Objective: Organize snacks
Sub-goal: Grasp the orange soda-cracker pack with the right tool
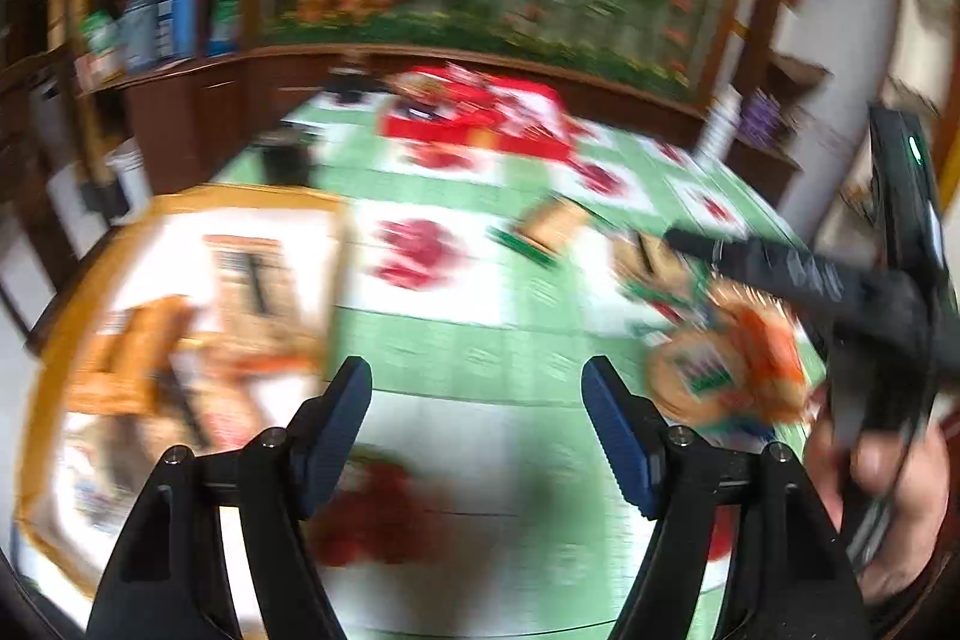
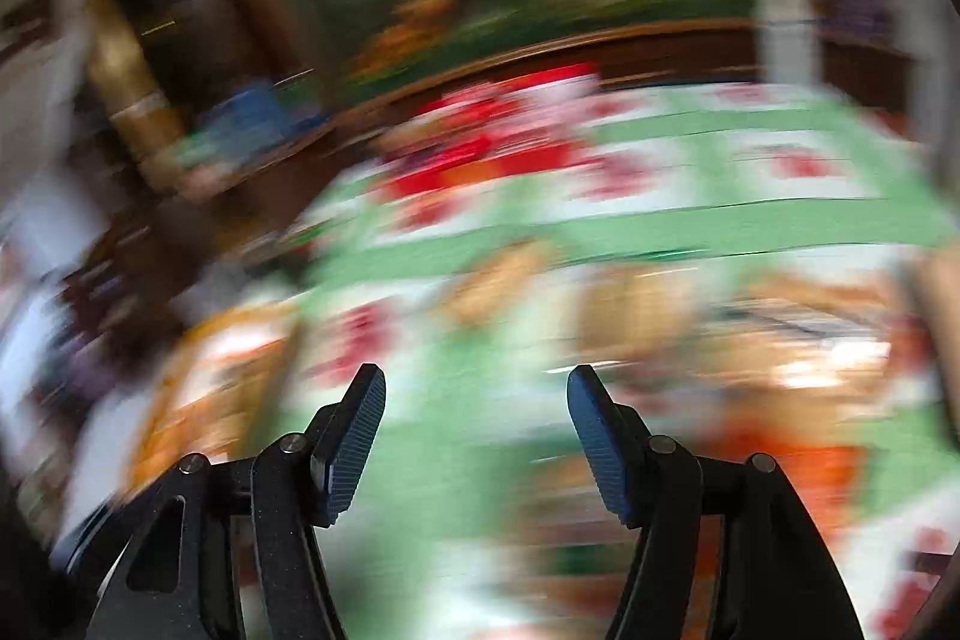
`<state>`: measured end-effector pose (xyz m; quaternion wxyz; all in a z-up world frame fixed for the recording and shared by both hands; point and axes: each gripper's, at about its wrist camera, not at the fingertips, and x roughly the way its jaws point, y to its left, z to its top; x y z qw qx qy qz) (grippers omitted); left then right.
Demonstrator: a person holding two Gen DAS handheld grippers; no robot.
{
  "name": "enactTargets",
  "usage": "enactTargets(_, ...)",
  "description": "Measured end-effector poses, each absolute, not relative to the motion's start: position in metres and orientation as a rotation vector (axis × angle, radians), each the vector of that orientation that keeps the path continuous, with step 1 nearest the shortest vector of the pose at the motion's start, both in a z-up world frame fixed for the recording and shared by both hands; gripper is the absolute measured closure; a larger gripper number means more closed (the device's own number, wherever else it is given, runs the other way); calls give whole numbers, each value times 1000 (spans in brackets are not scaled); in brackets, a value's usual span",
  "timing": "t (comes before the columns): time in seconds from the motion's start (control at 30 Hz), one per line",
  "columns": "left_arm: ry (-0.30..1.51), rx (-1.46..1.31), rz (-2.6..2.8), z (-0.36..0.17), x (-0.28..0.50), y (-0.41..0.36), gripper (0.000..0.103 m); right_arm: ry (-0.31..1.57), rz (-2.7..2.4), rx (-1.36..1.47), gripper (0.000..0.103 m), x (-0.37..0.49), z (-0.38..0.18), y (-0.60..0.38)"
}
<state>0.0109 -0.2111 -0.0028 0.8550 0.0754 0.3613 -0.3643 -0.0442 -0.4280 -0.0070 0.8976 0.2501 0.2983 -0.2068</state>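
The left gripper (image 1: 477,382), jaws wide and empty, has the snack tray (image 1: 180,208) to its left; the equally open, empty right gripper (image 2: 477,391) is nearer the loose packets (image 1: 729,370).

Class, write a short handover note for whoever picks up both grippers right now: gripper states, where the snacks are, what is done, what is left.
Left gripper: jaws open, empty, above the tablecloth.
Right gripper: jaws open, empty; its view is heavily blurred.
Tray at left already holds several snack packs.
Loose on the cloth: a brown packet and an orange-and-green bag at right.
A red pile sits at the far end.
Left: the loose packs, probably into the tray.
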Motion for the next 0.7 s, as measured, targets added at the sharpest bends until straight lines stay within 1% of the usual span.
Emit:
enactTargets(0.07, 782, 215, -792, -14, -1, -232, 31, 625, -623, 538, 30, -61, -11, -457)
enactTargets(0.13, 793, 227, -810, -20, -6, -241, 31, 644, -830, 585, 30, -75, -19, -481)
enactTargets(0.23, 800, 236, -813, -22, -11, -244, 31, 659, -868, 697, 29, -83, -31, -495)
enactTargets(0.27, 803, 237, -808, -22, -10, -242, 31, 675, -856, 723, 25, -81, -37, -496)
enactTargets(0.33, 815, 235, -805, -22, -8, -237, 31, 708, -754, 852, 21, -76, -54, -494)
enactTargets(0.4, 822, 234, -806, -22, -8, -232, 31, 677, -667, 872, 20, -70, -55, -481)
enactTargets(0.43, 822, 234, -805, -22, -7, -230, 30, 687, -612, 847, 18, -62, -53, -470)
enactTargets(0.47, 822, 233, -802, -22, -8, -227, 29, 710, -527, 832, 17, -53, -54, -459)
enactTargets(0.53, 830, 231, -799, -21, -8, -226, 21, 711, -318, 881, 17, -39, -58, -447)
enactTargets(0.57, 837, 226, -801, -21, -7, -225, 21, 698, -225, 910, 17, -35, -57, -442)
enactTargets(0.67, 860, 214, -823, -23, -6, -225, 20, 650, -257, 817, 17, -42, -39, -434)
enactTargets(0.7, 867, 219, -822, -24, -6, -227, 17, 638, -298, 785, 17, -46, -34, -434)
